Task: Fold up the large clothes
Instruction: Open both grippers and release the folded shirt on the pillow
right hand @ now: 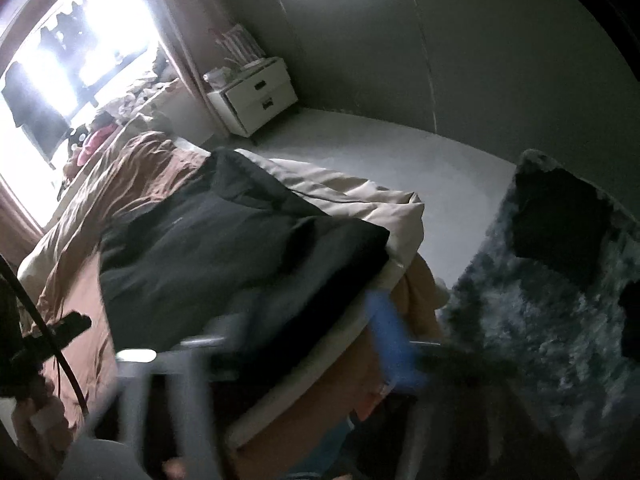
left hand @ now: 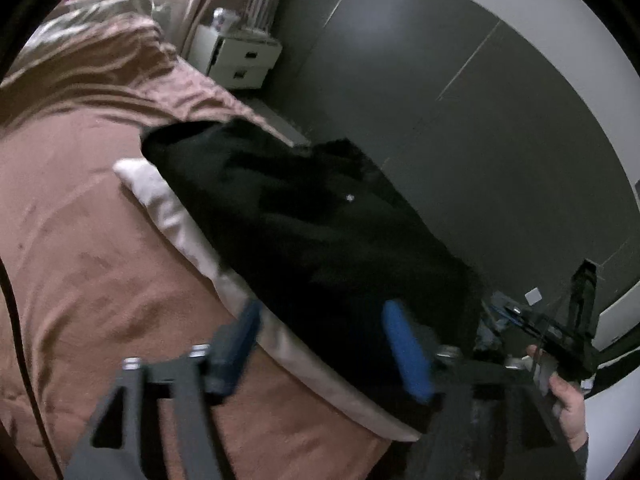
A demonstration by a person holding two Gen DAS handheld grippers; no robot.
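A black garment (left hand: 312,220) lies folded on the near corner of the bed, on top of a pale beige cover (left hand: 176,216). My left gripper (left hand: 324,348) hovers just short of its near edge, blue pads (left hand: 404,352) wide apart and pressing on nothing. In the right wrist view the same garment (right hand: 224,240) spreads across the bed corner. My right gripper (right hand: 312,336) is blurred and open above the garment's near edge, its blue pad (right hand: 390,340) off the cloth. The right gripper (left hand: 576,320) also shows at the far right of the left wrist view, held by a hand (left hand: 568,404).
A brown duvet (left hand: 80,240) covers the bed. A white nightstand (right hand: 256,96) stands by the dark wall, beside a bright window (right hand: 80,40). A grey shaggy rug (right hand: 540,300) with a dark item (right hand: 560,220) on it lies on the floor to the right of the bed.
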